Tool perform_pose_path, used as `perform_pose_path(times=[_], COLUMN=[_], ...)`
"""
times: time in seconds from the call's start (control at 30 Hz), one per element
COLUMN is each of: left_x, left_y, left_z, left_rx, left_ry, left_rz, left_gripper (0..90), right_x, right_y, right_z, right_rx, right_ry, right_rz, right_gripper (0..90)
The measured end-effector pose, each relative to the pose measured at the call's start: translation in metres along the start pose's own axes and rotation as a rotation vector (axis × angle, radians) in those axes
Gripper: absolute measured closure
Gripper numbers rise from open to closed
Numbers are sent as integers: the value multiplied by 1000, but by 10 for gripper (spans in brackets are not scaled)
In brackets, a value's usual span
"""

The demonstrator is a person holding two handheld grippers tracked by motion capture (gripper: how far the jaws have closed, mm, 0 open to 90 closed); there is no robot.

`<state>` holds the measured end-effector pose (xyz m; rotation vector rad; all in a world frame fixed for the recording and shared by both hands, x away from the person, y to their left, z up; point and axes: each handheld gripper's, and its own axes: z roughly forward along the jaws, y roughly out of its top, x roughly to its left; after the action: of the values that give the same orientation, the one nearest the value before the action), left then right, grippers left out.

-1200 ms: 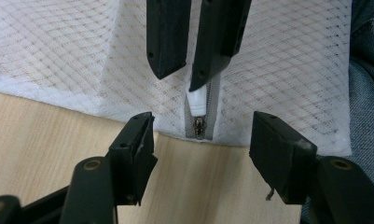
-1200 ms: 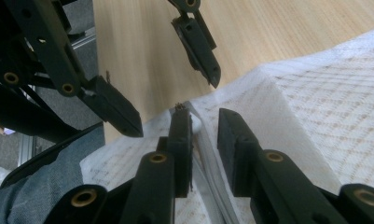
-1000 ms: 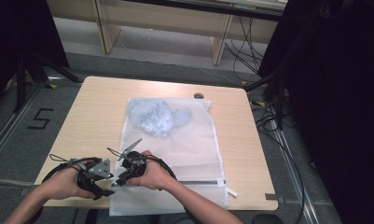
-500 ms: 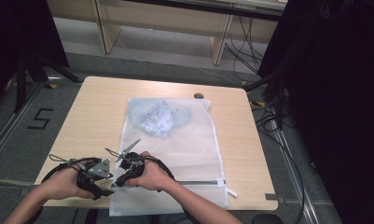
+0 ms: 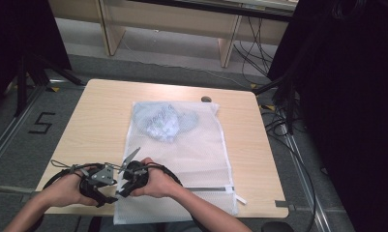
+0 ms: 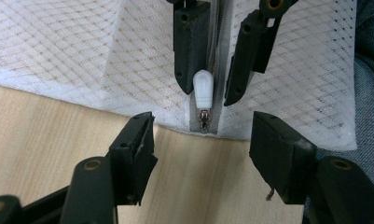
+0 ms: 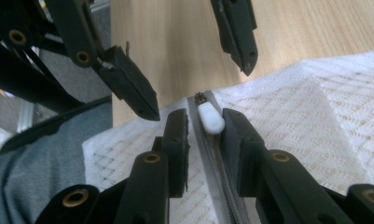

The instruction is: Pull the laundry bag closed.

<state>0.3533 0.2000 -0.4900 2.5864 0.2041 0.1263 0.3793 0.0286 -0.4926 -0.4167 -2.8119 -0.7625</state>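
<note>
A pale wooden desk [image 5: 99, 121] stands on grey flooring, with dark curtains at both sides and cables trailing at the far right. A white mesh laundry bag [image 5: 191, 159] lies flat along the middle of the desk, its near end reaching the near edge; a bluish bundle of cloth [image 5: 165, 121] is seen inside its far end.

Both hands are held at the near left corner of the bag, close together. The left gripper [image 6: 201, 154] is pointed at the bag's corner, its fingers [image 6: 138, 140] spread wide and closed on nothing, bare desk showing between them. The right gripper [image 7: 205, 128] faces it from across the zipper [image 7: 222, 177]. The white zipper pull [image 6: 203, 88] lies at the end of the grey zipper track, just beside the bag's edge, between the right fingers [image 7: 177, 135]. A gap is seen on each side of the pull, so it is not pinched. The right fingers have just been opening.

Against the earlier high views, little is altered: bag, bundle and both hands are found in the same places, and the grippers remain nose to nose at the same corner.
</note>
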Motion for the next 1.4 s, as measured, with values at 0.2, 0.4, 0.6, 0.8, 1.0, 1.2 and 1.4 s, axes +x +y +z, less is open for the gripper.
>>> perform_pose_path(times=[0.2,0.4,0.6,0.8,1.0,1.2,1.4], left_x=[-8,-8,-4,-2,2,-1,6], left_y=[-2,-2,-1,0,2,1,4], left_z=[0,0,1,-1,-3,0,0], left_rx=[-1,1,-10,-9,-47,-84,-79], left_ry=[9,8,27,33,35,10,9], left_rz=[-115,-115,-47,-26,20,-46,90], left_gripper=[394,393,393,393,374,356,364], right_x=[0,1,-4,-3,-3,-2,-1], right_y=[1,1,1,0,1,2,2], right_z=[0,2,4,2,-5,-13,-17], right_rx=[-4,-7,-59,-64,-82,-86,-107], right_ry=[-12,-19,14,20,40,57,68], right_rz=[-45,-49,-126,-110,-84,-64,-56], right_gripper=[755,808,818,821,822,824,824])
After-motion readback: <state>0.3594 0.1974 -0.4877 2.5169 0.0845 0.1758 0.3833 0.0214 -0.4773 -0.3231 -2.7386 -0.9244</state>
